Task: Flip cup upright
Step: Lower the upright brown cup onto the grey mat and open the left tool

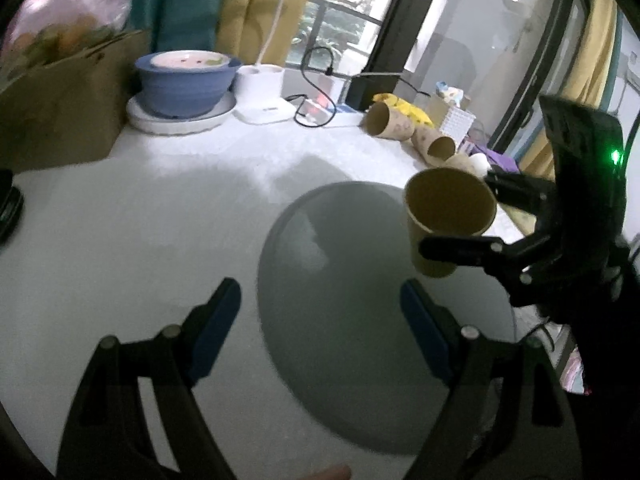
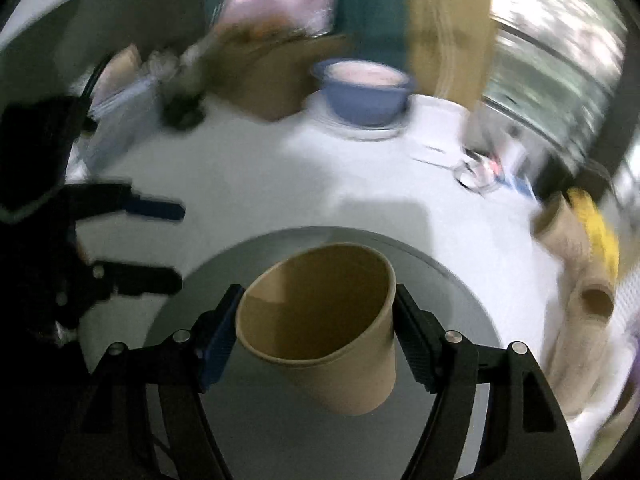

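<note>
My right gripper (image 2: 316, 328) is shut on a tan paper cup (image 2: 320, 320), held above a round grey plate (image 2: 460, 292) with its open mouth up and tilted toward the camera. In the left wrist view the cup (image 1: 448, 208) shows at the right, mouth up, between the right gripper's (image 1: 460, 220) black fingers, above the grey plate (image 1: 340, 280). My left gripper (image 1: 320, 320) is open and empty, over the plate's near left part. It shows at the left of the right wrist view (image 2: 176, 244), jaws apart.
A white table (image 1: 140, 220) holds a blue bowl (image 1: 186, 84) on a white dish at the back, a cardboard box (image 1: 60, 100) at the back left, a white charger with cables (image 1: 264, 96), and several paper cups (image 1: 390, 122) lying on their sides at the back right.
</note>
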Demonstrator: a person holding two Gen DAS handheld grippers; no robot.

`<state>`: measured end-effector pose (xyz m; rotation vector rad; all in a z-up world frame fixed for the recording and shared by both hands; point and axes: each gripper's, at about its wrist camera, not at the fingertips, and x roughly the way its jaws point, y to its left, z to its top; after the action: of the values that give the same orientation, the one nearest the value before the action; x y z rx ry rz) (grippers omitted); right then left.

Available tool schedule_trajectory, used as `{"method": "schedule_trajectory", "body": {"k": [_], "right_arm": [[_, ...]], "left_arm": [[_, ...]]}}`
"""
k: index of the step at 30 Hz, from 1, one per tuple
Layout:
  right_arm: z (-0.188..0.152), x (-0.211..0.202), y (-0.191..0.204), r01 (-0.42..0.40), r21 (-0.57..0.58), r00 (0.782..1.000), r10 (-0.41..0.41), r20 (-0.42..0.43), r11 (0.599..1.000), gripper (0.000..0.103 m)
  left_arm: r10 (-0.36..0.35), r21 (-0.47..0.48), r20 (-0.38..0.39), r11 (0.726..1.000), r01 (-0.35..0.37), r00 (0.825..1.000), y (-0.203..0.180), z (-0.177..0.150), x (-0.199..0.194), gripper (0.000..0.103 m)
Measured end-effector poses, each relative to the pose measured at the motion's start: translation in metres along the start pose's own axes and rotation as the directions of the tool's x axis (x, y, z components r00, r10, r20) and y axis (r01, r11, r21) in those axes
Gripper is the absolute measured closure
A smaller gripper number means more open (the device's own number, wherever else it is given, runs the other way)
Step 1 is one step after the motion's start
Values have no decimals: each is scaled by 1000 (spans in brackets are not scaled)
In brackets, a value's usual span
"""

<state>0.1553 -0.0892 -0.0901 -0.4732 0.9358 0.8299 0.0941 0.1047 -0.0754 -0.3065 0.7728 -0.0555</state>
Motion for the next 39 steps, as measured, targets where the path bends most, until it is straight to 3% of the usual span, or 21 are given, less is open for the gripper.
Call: {"method": "schedule_trajectory", "body": {"k": [5, 9, 20, 39], "right_arm": [[-22, -7, -28, 23, 248, 989, -59, 138, 969, 28], [-35, -15, -40, 14, 337, 976, -86, 200, 942, 28], [-46, -12, -53, -8, 405, 968, -95, 234, 914, 27], [-49, -21, -42, 15, 389, 971, -106, 213, 921, 26]], "left_arm": [[-14, 36, -21, 999, 15, 1000, -9, 14, 18, 20], [-33, 68, -25, 997, 35, 999, -18, 24, 28, 20], [-55, 47, -21, 997, 55, 998, -27, 32, 41, 20], [-46, 60, 18, 997, 45, 999, -37, 29, 24, 20]]}}
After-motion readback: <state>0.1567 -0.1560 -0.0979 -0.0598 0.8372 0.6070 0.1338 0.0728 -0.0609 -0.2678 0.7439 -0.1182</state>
